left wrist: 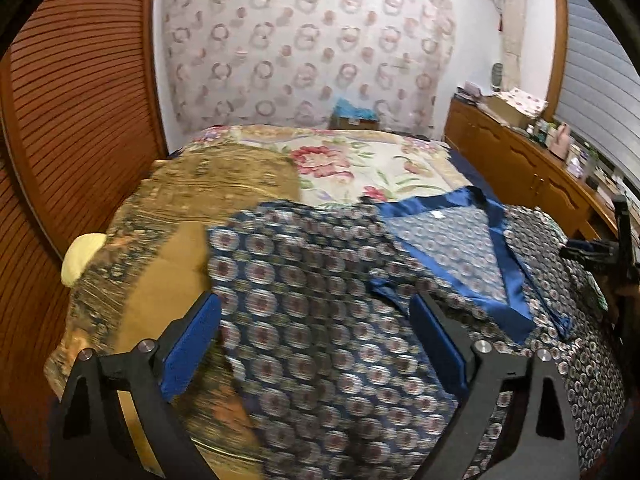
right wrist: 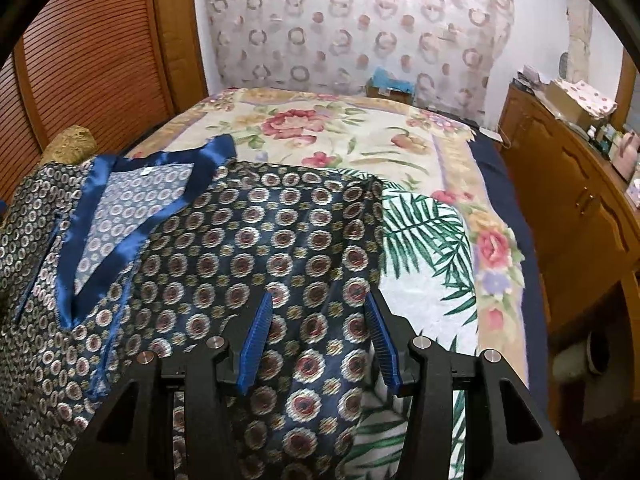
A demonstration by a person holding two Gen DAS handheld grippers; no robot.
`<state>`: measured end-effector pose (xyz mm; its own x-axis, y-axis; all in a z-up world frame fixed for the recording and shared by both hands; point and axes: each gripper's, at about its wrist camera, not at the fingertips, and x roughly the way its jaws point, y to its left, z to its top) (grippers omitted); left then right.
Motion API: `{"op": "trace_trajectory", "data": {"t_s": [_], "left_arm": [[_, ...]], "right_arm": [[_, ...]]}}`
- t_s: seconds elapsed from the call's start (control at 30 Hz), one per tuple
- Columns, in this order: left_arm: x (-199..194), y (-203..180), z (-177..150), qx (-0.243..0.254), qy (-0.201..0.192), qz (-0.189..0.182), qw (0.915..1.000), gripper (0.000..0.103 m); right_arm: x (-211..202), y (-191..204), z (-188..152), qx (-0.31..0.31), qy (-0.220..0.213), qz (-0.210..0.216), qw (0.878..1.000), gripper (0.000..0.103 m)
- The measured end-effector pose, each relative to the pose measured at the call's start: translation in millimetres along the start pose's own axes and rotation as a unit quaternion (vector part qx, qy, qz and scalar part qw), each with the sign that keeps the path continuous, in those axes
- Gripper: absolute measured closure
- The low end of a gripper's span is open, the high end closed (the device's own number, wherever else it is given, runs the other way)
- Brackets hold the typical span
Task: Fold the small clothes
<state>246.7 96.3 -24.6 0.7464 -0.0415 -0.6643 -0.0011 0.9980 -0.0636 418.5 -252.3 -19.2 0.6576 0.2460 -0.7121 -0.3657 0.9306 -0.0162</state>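
Note:
A dark blue patterned top (left wrist: 320, 280) with a shiny blue V-neck collar (left wrist: 508, 264) lies spread on the bed. My left gripper (left wrist: 316, 304) is open, its blue pads wide apart above the garment's left part, holding nothing. In the right wrist view the same top (right wrist: 248, 240) lies with its collar (right wrist: 120, 208) at the left. My right gripper (right wrist: 320, 300) is open above the garment's right side, near its edge, holding nothing. The other gripper's black frame (left wrist: 620, 248) shows at the right edge of the left wrist view.
The bed has a floral bedspread (right wrist: 340, 132), a palm-leaf cloth (right wrist: 424, 248) under the top's right side, and a gold-brown cloth (left wrist: 192, 208) at the left. A slatted wooden door (left wrist: 80, 100) stands at the left, a wooden cabinet (right wrist: 572, 184) with clutter at the right.

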Motion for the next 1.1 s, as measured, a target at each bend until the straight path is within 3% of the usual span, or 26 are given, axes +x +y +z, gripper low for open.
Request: {"op": "trace_trajectory", "data": {"t_s": [0.43, 0.67, 0.97, 1.0, 1.03, 1.1], "left_arm": [[29, 40, 11, -0.027, 0.029, 0.016, 0.9991, 0.057], [43, 46, 13, -0.046, 0.046, 0.006, 0.9978, 0.060], [47, 49, 14, -0.059, 0.048, -0.002, 0.9971, 0.057], [46, 47, 14, -0.055, 0.045, -0.002, 0.9975, 0.059], [45, 45, 13, -0.050, 0.042, -0.005, 0.9979, 0.072], [40, 39, 15, -0.038, 0.031, -0.017, 0.9986, 0.088]], "right_arm": [[8, -14, -7, 0.020, -0.004, 0.006, 1.000, 0.053], [7, -14, -7, 0.014, -0.001, -0.008, 1.000, 0.046], [7, -18, -6, 0.013, -0.001, -0.009, 1.000, 0.045], [7, -18, -6, 0.013, -0.001, -0.009, 1.000, 0.045], [7, -18, -6, 0.013, -0.001, -0.009, 1.000, 0.045], [7, -18, -6, 0.013, -0.001, -0.009, 1.000, 0.045]]}}
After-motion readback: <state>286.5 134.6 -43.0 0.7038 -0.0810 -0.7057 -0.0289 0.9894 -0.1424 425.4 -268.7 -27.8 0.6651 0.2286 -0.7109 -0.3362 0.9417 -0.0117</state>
